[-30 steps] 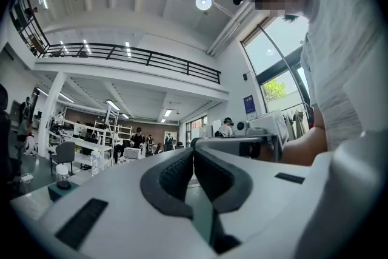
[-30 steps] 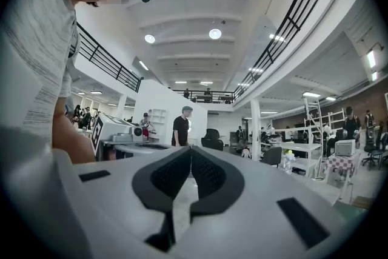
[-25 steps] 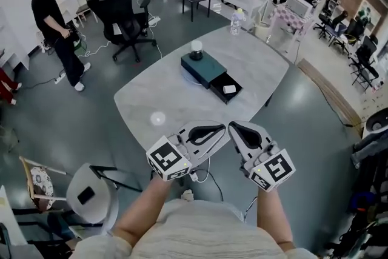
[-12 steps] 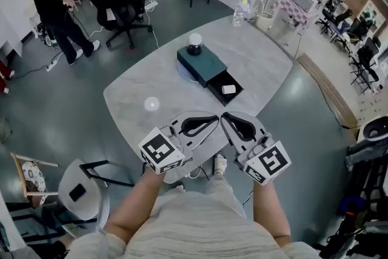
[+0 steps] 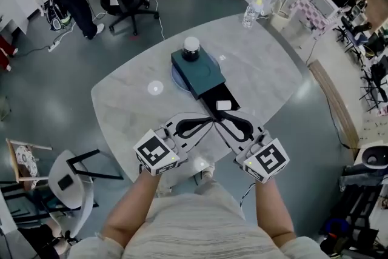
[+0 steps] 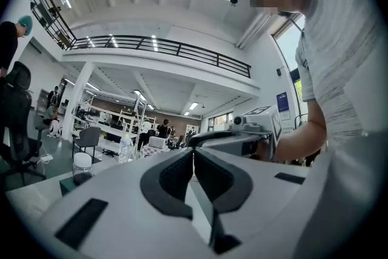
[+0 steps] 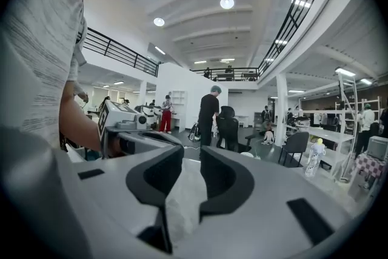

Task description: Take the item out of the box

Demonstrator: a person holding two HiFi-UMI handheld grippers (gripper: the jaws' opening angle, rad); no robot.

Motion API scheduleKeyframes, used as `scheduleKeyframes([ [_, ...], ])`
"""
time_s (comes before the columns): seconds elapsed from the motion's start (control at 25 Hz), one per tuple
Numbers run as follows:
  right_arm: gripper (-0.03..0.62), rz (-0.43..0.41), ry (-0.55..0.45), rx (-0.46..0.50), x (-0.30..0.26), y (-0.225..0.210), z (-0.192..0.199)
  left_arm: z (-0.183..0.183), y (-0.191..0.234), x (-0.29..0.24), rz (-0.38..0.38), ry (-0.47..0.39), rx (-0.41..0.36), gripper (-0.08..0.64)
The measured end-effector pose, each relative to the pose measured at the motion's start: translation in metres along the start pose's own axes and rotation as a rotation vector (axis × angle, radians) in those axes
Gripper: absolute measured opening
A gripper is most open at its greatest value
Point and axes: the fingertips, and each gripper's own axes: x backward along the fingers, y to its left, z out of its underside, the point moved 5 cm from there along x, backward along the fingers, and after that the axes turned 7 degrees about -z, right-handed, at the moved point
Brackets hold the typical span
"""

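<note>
The small white item (image 5: pixel 223 105) lies in the open drawer (image 5: pixel 211 97) of the dark teal box (image 5: pixel 200 73) on the worktop (image 5: pixel 133 100), just ahead of both tongs. We judge it light and probably rigid, though its material is too small to tell. It sits near the drawer walls, so we would come down from above and pinch its short sides gently. Our left tongs (image 6: pixel 194 153) are pressed together and empty; our right tongs (image 7: pixel 192 158) are opening with nothing between them
</note>
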Motion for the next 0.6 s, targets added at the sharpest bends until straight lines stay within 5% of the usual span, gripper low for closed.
scheduleKeyframes([
  [0.6, 0.158, -0.190, 0.172, 0.048, -0.024, -0.093, 0.073, 0.056, 0.061, -0.053, -0.151, 0.072, -0.013, 0.018],
])
